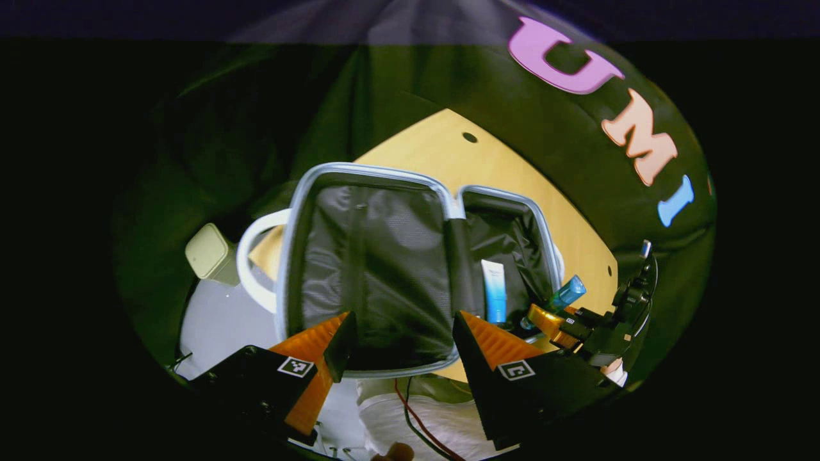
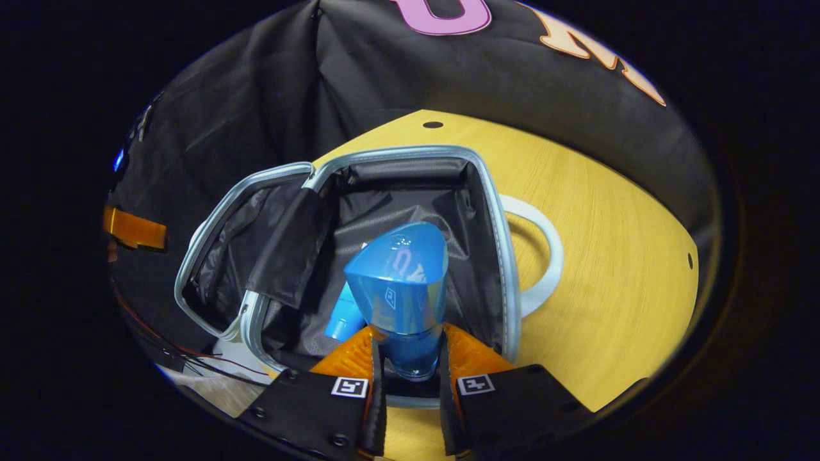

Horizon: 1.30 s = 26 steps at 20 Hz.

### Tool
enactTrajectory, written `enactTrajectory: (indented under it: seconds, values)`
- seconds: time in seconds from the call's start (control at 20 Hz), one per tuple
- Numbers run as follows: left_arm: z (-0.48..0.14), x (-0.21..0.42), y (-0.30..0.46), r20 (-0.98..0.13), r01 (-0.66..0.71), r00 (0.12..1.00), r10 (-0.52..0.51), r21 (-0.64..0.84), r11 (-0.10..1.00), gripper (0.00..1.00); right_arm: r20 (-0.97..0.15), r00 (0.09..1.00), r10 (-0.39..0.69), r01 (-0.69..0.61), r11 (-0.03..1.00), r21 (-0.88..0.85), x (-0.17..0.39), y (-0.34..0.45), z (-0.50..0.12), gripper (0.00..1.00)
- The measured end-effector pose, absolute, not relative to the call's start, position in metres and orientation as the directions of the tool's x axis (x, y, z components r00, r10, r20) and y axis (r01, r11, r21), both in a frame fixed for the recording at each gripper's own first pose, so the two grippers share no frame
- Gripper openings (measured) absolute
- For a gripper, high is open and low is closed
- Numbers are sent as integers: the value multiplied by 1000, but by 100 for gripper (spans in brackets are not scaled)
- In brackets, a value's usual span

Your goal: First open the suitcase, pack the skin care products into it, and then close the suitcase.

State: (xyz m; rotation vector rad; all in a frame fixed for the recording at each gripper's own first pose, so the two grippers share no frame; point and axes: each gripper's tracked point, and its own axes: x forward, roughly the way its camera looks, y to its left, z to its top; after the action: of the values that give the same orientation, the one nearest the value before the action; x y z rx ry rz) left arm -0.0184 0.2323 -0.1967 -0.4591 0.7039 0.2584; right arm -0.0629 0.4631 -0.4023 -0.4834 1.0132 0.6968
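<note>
Right gripper view looks down into the open suitcase [image 2: 487, 211], which lies flat on the yellow wooden table [image 2: 615, 230] with its grey zip rim up and its black lining showing. The right gripper [image 2: 410, 358] has both orange fingers pressed against a translucent blue bottle [image 2: 400, 301], one on each side of its lower part, and holds it above the nearer edge of the right-hand compartment. Behind the bottle, inside that same compartment, a light blue tube [image 2: 343, 317] lies on the lining, partly hidden. A white handle loop [image 2: 544, 256] rests on the table just beside the suitcase's right wall. Left gripper view shows the suitcase [image 1: 307, 211] from the other side, both halves spread open. The left gripper [image 1: 403, 346] has its fingers spread wide apart with nothing between them, over the near rim of the larger compartment. In the smaller far compartment a white and blue tube [image 1: 494, 291] stands against the lining. Just right of it the right gripper [image 1: 544, 320] appears with the blue bottle [image 1: 567, 293] at its tip, over that compartment's edge.
</note>
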Motion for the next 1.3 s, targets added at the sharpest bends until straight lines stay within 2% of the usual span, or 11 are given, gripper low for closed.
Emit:
enactTrajectory:
  seconds: [0.05,0.1,0.3,0.55,0.6,0.7,0.75,0.9,1.0,1.05,1.3]
  values:
    - [-194,-32,248,-677,-406,730,98,-313,859,88,-894,347,284,-724,686,-63,-64,461,-406,36]
    - [-195,-47,268,-681,-433,722,123,-305,848,88,-898,345,275,-723,688,-67,-66,460,-404,33]
    - [-212,-87,326,-716,-530,672,192,-283,800,88,-893,356,275,-696,715,-57,-56,466,-404,37]
    - [-231,-90,356,-732,-581,650,203,-307,754,88,-897,370,244,-686,723,-86,-55,464,-414,42]
    - [-232,-90,364,-737,-592,642,211,-303,746,88,-897,366,249,-681,729,-75,-57,467,-414,48]
    - [-241,-89,378,-740,-609,635,220,-304,733,88,-887,373,273,-671,740,-54,-58,473,-409,49]
    - [-243,-88,384,-741,-611,635,219,-308,729,88,-881,377,287,-669,742,-45,-57,477,-405,46]
    - [-251,-82,401,-745,-617,630,219,-309,723,88,-861,406,307,-647,762,-34,-50,479,-395,99]
    - [-258,-73,407,-747,-615,633,205,-323,720,88,-846,421,326,-620,785,-6,-48,480,-381,99]
    - [-263,-69,411,-749,-615,632,199,-328,717,88,-836,429,341,-603,797,16,-46,481,-374,95]
    - [-285,-43,421,-745,-618,649,154,-398,678,87,-772,499,394,-498,859,117,-27,474,-325,99]
